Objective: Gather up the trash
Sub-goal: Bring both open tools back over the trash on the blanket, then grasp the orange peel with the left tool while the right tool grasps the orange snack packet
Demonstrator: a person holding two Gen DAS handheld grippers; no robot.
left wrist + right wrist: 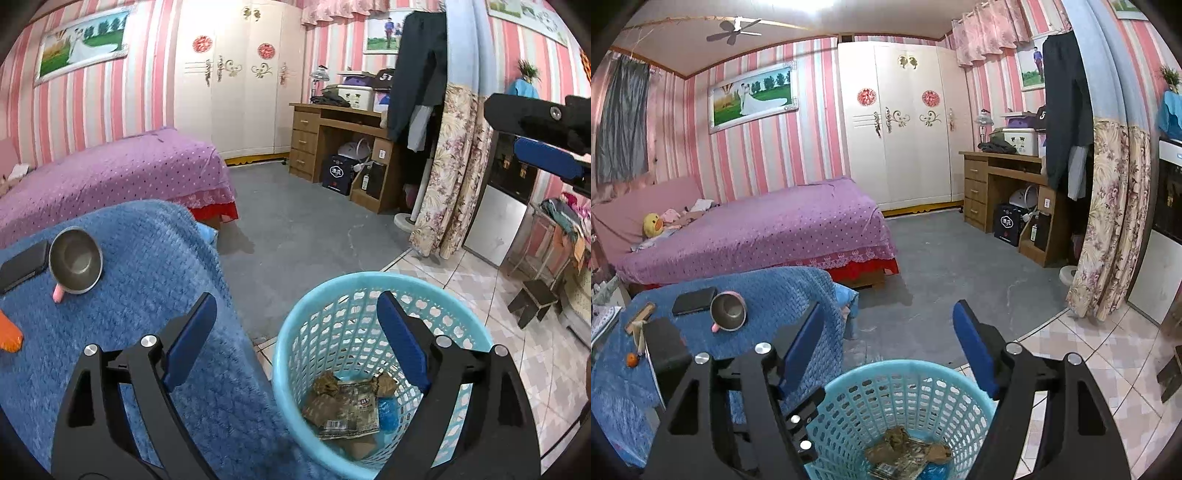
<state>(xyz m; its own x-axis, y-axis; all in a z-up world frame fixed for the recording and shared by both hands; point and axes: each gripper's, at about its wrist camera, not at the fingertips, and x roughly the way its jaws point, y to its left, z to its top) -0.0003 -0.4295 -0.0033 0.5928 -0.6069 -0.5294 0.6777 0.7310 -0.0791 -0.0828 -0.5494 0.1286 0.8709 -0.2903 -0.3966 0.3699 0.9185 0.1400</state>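
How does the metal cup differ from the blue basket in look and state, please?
The metal cup is plain, solid steel with a pink handle; the basket is light blue plastic with perforated walls. The cup rests on the blue blanket covering the table; the basket stands on the floor beside it. The cup looks empty; the basket holds wrappers and crumpled paper. Both are round and open-topped.

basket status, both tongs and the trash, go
Left tongs open, empty, over basket. Right tongs open, empty. Wrappers lying in basket bottom. Nothing in the way.
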